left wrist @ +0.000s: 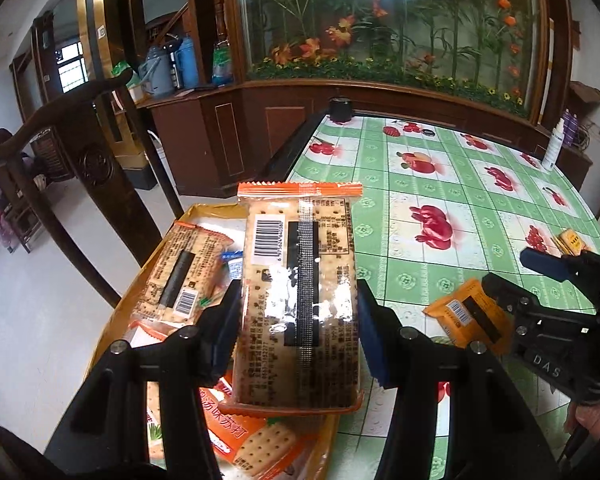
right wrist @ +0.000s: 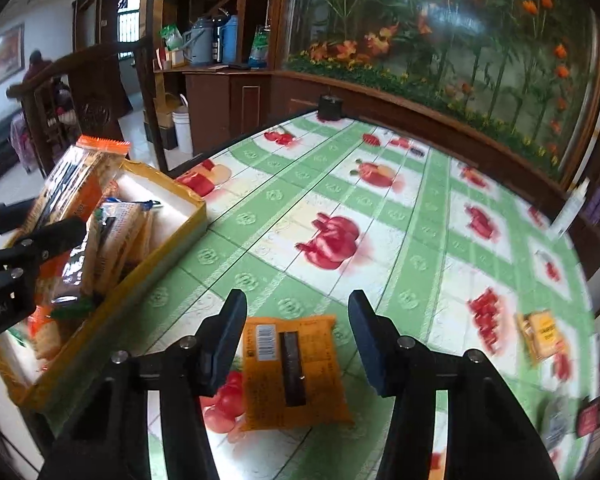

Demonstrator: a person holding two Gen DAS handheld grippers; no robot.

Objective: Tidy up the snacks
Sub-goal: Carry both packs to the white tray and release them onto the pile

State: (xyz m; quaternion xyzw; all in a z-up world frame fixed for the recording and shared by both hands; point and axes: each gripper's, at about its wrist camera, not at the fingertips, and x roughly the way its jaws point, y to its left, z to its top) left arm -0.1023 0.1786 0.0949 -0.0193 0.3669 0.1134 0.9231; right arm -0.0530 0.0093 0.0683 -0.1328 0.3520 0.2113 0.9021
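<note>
Orange-edged cracker packet [left wrist: 298, 296], barcode side up

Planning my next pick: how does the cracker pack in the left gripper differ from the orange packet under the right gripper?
The cracker pack is long, see-through with orange ends, gripped above the yellow box; the orange packet is shorter, opaque and lies flat on the tablecloth, ungripped between open jaws. Both show their barcode sides.

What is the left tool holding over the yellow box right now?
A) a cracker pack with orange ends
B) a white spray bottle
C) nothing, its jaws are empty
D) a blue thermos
A: the left gripper has its jaws closed on both sides of the cracker pack, which hangs above the yellow box of other snacks.
</note>
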